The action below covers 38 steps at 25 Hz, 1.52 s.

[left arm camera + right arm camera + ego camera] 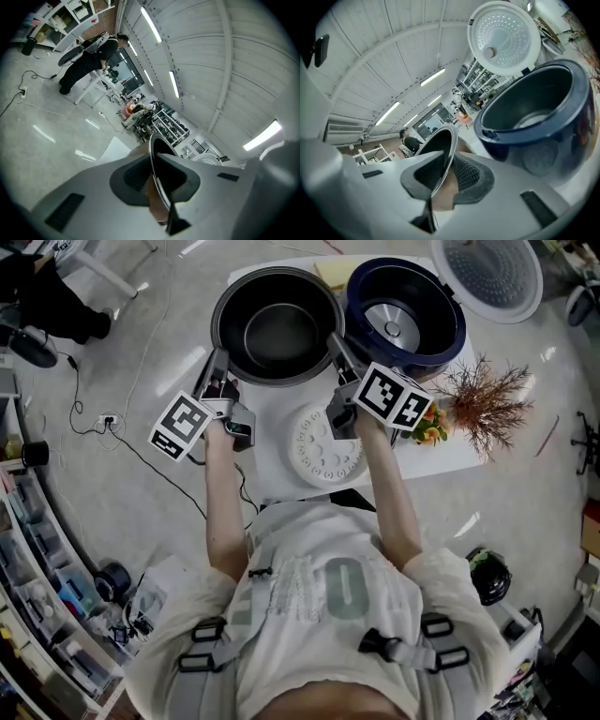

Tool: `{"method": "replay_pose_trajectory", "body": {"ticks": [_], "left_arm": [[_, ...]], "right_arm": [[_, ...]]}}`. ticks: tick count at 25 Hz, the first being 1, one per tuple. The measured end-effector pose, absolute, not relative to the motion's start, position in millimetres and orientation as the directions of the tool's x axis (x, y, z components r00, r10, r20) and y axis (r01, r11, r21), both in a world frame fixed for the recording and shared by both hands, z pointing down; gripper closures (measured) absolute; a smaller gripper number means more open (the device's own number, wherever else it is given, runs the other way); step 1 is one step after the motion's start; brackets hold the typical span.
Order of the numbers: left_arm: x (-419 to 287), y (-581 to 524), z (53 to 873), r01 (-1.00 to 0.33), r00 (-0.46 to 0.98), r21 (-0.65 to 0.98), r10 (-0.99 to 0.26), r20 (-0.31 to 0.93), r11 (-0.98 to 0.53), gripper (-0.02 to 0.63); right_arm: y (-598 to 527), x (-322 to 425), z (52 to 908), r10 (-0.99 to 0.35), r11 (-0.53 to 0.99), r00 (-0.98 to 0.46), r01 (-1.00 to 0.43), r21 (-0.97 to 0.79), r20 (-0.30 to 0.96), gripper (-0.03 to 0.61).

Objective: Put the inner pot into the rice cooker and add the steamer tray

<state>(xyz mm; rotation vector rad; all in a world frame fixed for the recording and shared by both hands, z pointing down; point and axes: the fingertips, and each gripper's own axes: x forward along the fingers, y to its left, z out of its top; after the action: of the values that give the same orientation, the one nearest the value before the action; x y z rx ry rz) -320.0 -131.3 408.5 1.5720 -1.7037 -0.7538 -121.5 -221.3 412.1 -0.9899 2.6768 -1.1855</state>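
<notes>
Obs. 1: You held the inner pot (277, 326) by its rim with both grippers, opening up and roughly level. It sat at the far side of the white worktop (281, 479), just left of the rice cooker (405, 310) in the head view. The two rims nearly met. I could not tell whether the pot's base was clear of the worktop.

Obs. 2: Your left gripper (220, 357) took the pot's left rim. In the left gripper view its jaws stood narrow, and the thin metal lip ran between the dark pads, one pad inside the wall and one outside.

Obs. 3: Your right gripper (337, 343) took the opposite rim, on the side next to the cooker. The right gripper view showed the same grip, with narrow jaws pinching the lip.

Obs. 4: The cooker's navy body stood open and its well held no pot. Its lid (492, 276) was swung back, with the perforated underside facing up.

Obs. 5: The steamer tray (323, 446), white, round and perforated, lay flat on the worktop. It was nearer to you than the pot and below your right gripper in the head view.

Obs. 6: A bunch of dried twigs (487, 399) stood at the worktop's right edge. A cable (103, 418) trailed over the floor to the left.
</notes>
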Motion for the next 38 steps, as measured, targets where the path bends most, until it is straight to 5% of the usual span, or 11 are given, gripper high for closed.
{"method": "replay_pose_trajectory", "body": {"ticks": [21, 38], "left_arm": [[-264, -184, 271, -0.776, 0.123, 0.609, -0.987, -0.106, -0.162, 0.561], [-143, -256, 260, -0.796, 0.364, 0.495, -0.929, -0.068, -0.348, 0.560]], "right_arm": [[-249, -58, 283, -0.686, 0.610, -0.728, -0.592, -0.527, 0.024, 0.500], [-268, 70, 286, -0.852, 0.427, -0.520, -0.759, -0.491, 0.063, 0.491]]}}
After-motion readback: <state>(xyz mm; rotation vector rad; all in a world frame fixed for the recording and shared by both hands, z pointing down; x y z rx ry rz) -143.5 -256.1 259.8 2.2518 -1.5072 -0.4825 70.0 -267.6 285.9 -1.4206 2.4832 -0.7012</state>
